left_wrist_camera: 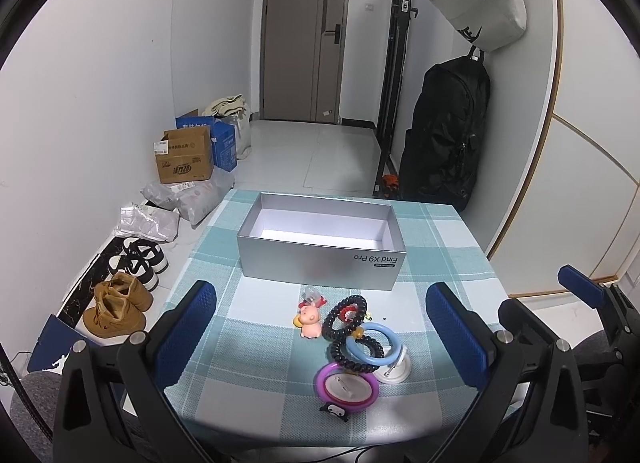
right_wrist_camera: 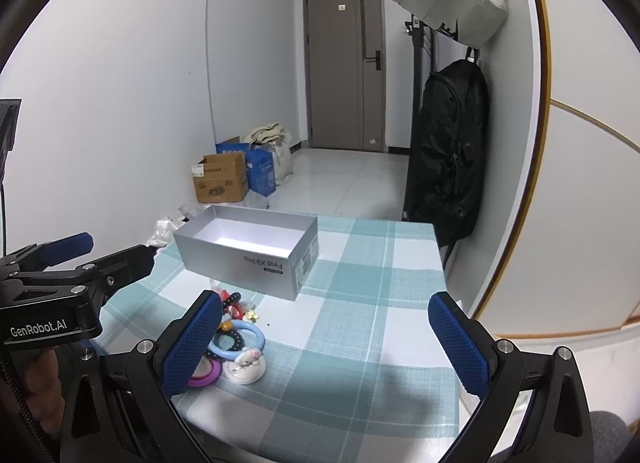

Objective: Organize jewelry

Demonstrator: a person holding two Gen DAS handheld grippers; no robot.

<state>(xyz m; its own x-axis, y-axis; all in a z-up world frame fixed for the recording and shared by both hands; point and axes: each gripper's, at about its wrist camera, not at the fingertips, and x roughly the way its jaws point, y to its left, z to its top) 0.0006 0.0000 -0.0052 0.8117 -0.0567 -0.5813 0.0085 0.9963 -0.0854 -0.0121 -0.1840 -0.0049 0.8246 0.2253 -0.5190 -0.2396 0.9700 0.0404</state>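
With both grippers' fingers (left_wrist_camera: 188, 327) spread wide and empty, the pink pig charm (left_wrist_camera: 310, 319), lying between the left fingers, is best pinched first and carried to the open box (left_wrist_camera: 320, 259) beyond them.

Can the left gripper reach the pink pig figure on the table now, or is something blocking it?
Probably yes. The left gripper is open and the pink pig figure lies ahead between its fingers, on bare cloth, with only the black coil bracelet close beside it.
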